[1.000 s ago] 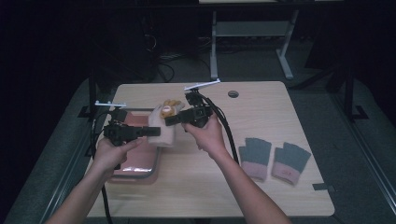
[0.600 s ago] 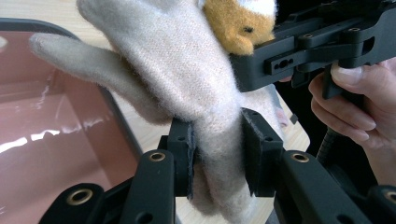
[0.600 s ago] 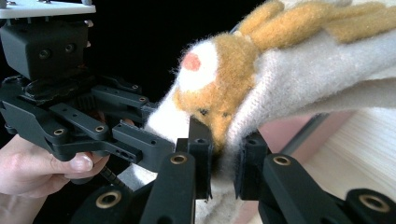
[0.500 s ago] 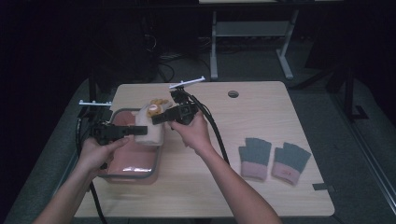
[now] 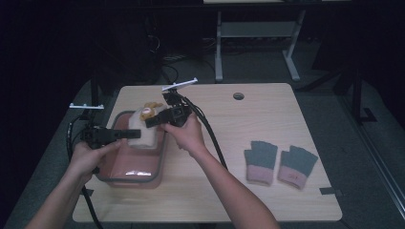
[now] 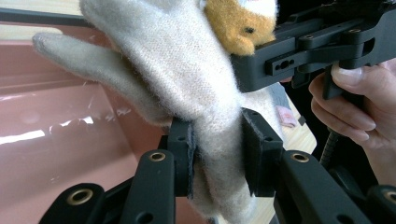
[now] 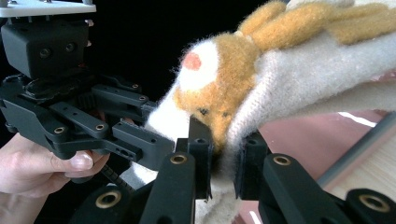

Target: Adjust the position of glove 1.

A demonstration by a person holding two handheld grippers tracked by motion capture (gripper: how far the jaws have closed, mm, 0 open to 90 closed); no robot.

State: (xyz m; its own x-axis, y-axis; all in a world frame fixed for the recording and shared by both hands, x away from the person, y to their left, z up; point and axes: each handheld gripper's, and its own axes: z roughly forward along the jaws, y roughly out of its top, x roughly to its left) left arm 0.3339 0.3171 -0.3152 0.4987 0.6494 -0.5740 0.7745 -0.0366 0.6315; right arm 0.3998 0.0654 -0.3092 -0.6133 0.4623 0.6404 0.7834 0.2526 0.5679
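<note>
Mitten (image 5: 143, 135): cream knit with an orange animal face at one end (ears and pink spot visible in right gripper view), held in the air over the tub, stretched between both grippers.
Tub (image 5: 160, 157): pink, grey-rimmed, at the left part of the table; glossy floor visible in left gripper view, nothing seen lying in it.
Table (image 5: 267, 114): light wood; pair of grey-and-pink fingerless gloves (image 5: 279, 162) lying well apart at the right, untouched.
Left gripper (image 6: 215, 154): clamped on the plain cream part of the mitten, fabric pinched between both pads.
Right gripper (image 7: 223, 156): clamped on the knit just below the animal face.
Progress: pickup done; mitten above the tub, not yet lowered or let go.
Remaining: judged as lowering, release by both grippers, possibly gloves afterwards.
</note>
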